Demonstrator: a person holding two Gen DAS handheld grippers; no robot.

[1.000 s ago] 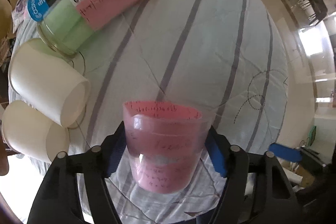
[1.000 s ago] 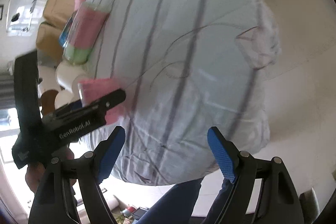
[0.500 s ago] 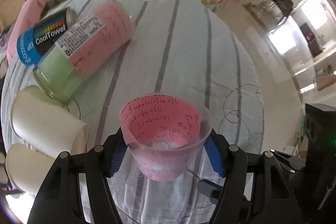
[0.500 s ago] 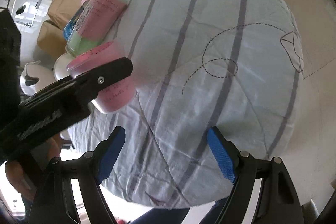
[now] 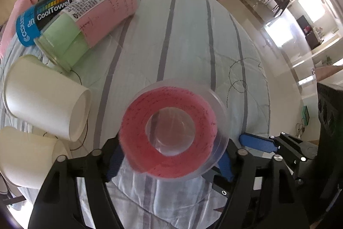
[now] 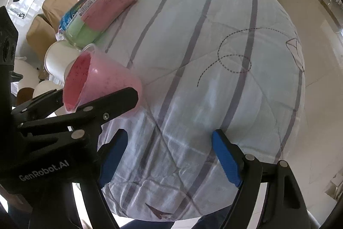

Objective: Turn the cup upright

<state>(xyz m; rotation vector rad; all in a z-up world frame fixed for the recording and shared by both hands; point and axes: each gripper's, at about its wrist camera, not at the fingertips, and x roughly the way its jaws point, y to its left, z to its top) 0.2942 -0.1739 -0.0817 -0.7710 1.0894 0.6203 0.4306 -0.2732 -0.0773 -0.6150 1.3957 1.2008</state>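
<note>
The left gripper (image 5: 171,162) is pinching the clear plastic cup (image 5: 171,132) with the pink paper liner, holding it off the striped tablecloth (image 5: 171,35) and tipped so its mouth is facing straight back at the wrist camera. From the right wrist view, the cup (image 6: 103,81) is lying roughly on its side in the air, mouth aimed back at the holder, just above the near-left part of the counter. The right gripper (image 6: 169,156) is hanging wide apart with nothing in it, hovering over the near edge. To finish cleanly, I'd judge the wrist needs more roll until the rim is facing up, then a gentle lowering base-first onto flat cloth, well apart from the white paper cups (image 5: 45,100) and the lying CoolTowel tubes (image 5: 85,16), letting go only once the base is sitting flat.
</note>
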